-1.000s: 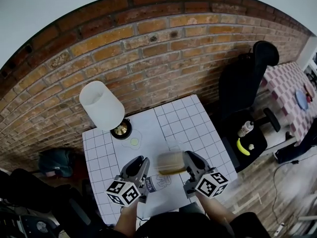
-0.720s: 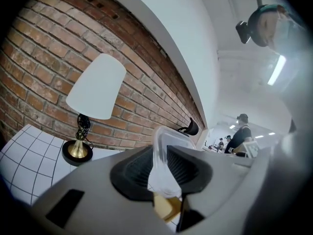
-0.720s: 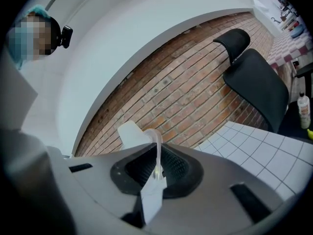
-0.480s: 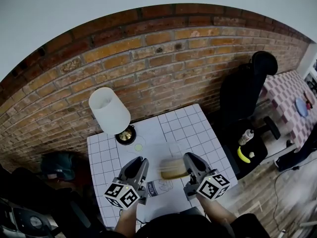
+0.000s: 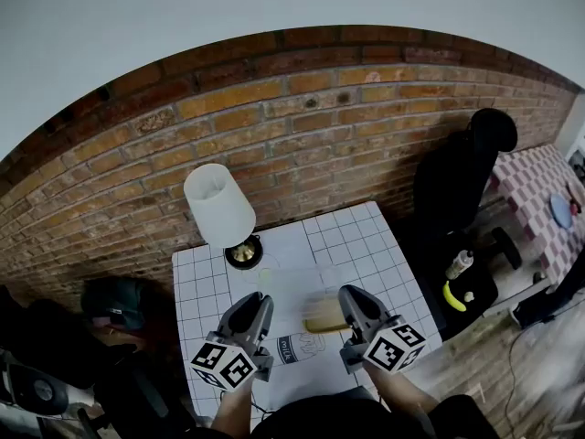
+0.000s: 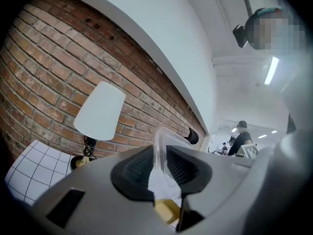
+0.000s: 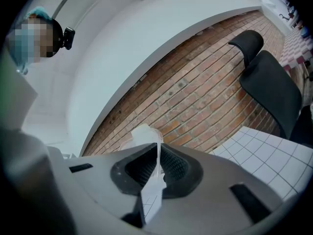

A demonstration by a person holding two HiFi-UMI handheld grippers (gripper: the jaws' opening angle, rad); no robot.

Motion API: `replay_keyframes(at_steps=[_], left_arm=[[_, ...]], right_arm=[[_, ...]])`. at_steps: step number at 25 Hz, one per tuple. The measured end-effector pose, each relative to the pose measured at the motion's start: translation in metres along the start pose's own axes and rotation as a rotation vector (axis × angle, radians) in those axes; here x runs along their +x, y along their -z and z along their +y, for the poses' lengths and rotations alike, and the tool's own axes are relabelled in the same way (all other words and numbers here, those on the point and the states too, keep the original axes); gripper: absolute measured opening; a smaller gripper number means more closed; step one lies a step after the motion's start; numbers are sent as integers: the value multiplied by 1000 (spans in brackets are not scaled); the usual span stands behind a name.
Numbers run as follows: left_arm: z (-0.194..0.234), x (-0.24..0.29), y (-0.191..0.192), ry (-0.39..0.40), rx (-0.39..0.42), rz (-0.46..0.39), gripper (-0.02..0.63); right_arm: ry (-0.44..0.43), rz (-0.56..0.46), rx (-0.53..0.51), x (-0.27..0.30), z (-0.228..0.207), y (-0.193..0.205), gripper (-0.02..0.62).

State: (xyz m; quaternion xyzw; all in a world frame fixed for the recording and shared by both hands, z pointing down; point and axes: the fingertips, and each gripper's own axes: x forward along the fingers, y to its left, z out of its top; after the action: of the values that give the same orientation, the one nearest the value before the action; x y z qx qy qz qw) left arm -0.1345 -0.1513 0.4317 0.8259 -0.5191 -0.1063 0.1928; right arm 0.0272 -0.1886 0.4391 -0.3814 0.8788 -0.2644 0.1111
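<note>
The left gripper (image 5: 257,307) and right gripper (image 5: 353,302) each clamp 1 clear plastic bag (image 5: 322,315) (something tan inside) above the gridded table (image 5: 366,236). A white lamp (image 5: 219,207) stands far left.

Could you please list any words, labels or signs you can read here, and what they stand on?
Nothing reads clearly.
Short dark word on the white paper sheet, by the left gripper: too blurred.
Black-and-white square markers on the cubes of left gripper and right gripper: patterns, no letters.
Label on the white bottle on the black chair: too small.
</note>
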Motion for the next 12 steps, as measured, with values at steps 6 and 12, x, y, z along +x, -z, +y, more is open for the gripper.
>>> replay_keyframes(at_steps=[6,12], left_arm=[[4,-20,-8,-32,4,-24,87],[8,-40,-12,-53,0,-46,87]], right_arm=[[-47,8,-9,6,17,6,20],[-63,25,-23,8,35,11,19]])
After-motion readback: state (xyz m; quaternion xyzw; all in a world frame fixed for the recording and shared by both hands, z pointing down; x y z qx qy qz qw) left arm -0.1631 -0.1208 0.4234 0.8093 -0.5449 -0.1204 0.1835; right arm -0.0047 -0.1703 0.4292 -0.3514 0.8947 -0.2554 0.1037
